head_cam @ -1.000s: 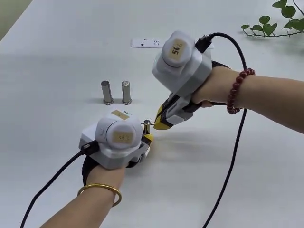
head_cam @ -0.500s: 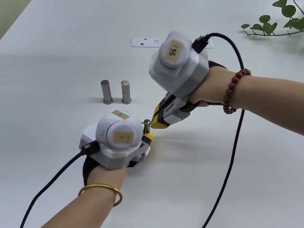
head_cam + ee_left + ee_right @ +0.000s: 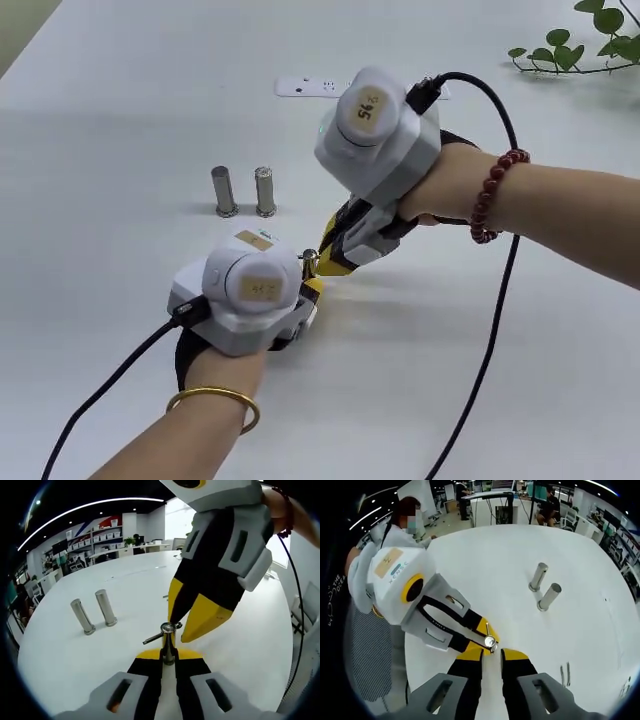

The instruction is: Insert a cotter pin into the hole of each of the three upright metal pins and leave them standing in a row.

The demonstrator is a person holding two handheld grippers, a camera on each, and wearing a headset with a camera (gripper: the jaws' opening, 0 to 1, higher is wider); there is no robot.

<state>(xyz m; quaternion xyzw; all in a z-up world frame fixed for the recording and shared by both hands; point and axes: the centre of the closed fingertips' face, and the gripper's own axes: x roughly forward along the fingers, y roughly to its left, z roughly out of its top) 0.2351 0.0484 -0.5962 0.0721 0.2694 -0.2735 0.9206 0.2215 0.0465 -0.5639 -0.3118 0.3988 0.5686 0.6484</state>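
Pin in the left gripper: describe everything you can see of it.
Short silvery metal pin, upright, with a wider round head. The left gripper is shut on its lower shaft. A thin cotter pin appears to pass through it just below the head, with the yellow tips of the right gripper close beside the head.

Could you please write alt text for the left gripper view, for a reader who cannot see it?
The left gripper clamps an upright metal pin with a cotter pin through its top, and the right gripper reaches down to it. Two more metal pins stand side by side on the white table.
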